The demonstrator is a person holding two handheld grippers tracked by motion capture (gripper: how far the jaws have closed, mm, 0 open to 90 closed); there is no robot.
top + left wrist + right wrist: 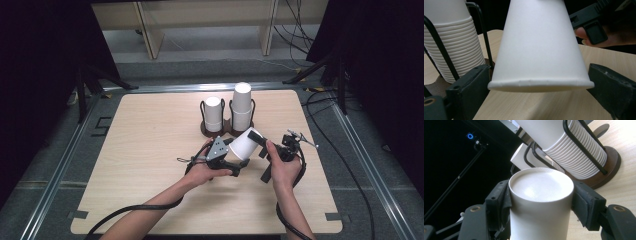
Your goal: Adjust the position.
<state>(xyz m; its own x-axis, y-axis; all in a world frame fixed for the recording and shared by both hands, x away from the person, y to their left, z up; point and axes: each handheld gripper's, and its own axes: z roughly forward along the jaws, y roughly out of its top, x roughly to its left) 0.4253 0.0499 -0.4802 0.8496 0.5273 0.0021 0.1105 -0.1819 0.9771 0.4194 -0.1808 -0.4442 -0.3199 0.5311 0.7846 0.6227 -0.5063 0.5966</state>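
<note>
A person's two forearms reach in from the near edge of a light wooden table (150, 165), each hand holding a black two-jaw gripper. Between the hands, just above the table's middle, a single white paper cup (246, 144) is held tilted on its side, its wide mouth toward the left gripper (235, 166) and its closed base toward the right gripper (263, 149). In the right gripper view, the right gripper (541, 195) has its two black pads pressed against opposite sides of the cup (540, 202) near the flat base, so the cup is clamped firmly there. In the left gripper view, the left gripper (539, 85) has its jaws spread wide, one on each side of the cup's rolled rim; the cup (540, 50) sits between them, the left jaw right against the rim and the right jaw just beside it, and I cannot tell whether they press on it. Just beyond the cup, toward the far side of the table, stands a dark brown holder (227, 131) with black wire loops. It carries two upside-down stacks of white cups: a shorter stack (213, 114) on the left and a taller stack (241, 106) on the right. Beyond the table lie grey floor and loose cables.
</note>
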